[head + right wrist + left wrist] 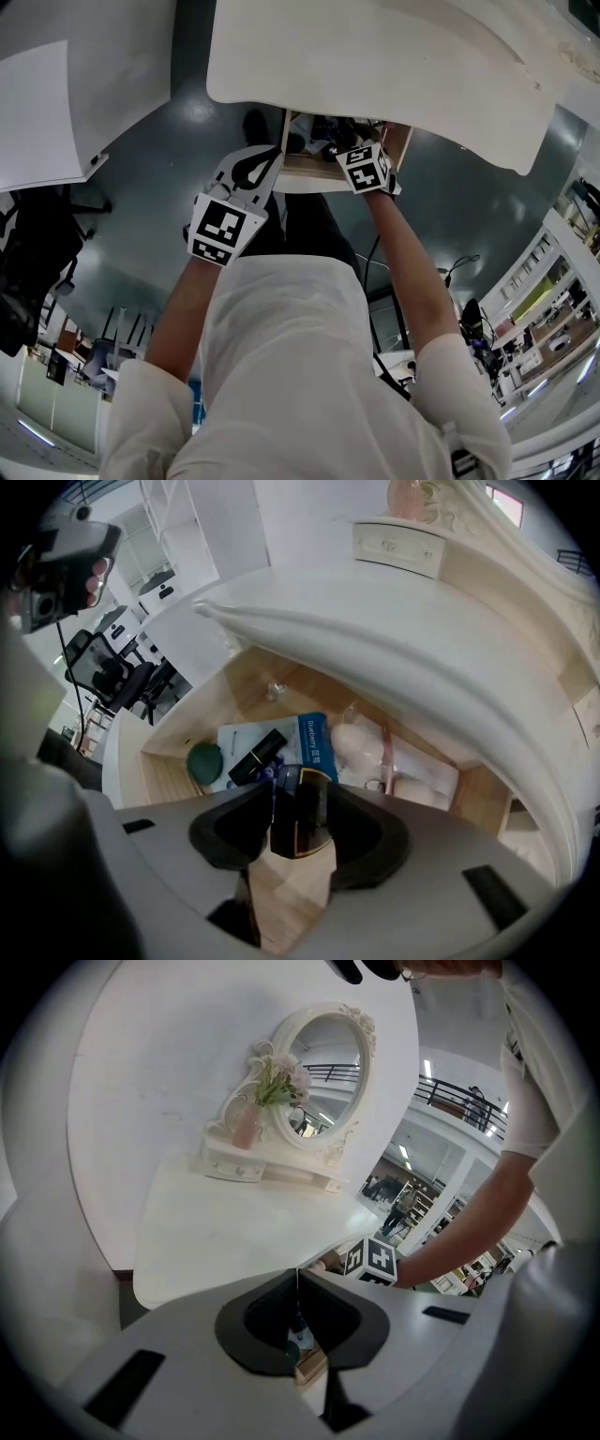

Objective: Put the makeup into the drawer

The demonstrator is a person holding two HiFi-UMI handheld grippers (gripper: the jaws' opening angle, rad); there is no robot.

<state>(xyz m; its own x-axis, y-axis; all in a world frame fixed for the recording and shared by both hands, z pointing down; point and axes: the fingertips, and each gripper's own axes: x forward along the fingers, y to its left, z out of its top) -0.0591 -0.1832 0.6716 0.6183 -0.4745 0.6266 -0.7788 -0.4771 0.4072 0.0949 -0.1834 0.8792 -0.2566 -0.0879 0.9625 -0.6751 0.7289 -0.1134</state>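
The drawer [164, 775] is pulled out from under the white surface [375, 639]. The right gripper [302, 789] points down into it. Between its fingers stands a dark makeup case [300, 825] with a gold rim. The fingers are apart and look loose around the case, not squeezing it. The case is over the near part of the drawer, by the near edge of a blue and white packet [314, 735]. I cannot tell if it sits on the wood yet.

Other things already lie in the drawer. There is a green sponge [204, 761] at the left, a black lipstick [256, 755] beside it, and pale puffs [361, 747] at the right.

The left gripper [298, 1283] waits near the drawer's left side. Its fingers are together and hold nothing.

I think this is the letting-go step. To do it well, keep the fingers wide so they do not drag the case. Then lift the right gripper straight up. Watch the edge of the surface above, and do not bump the lipstick.
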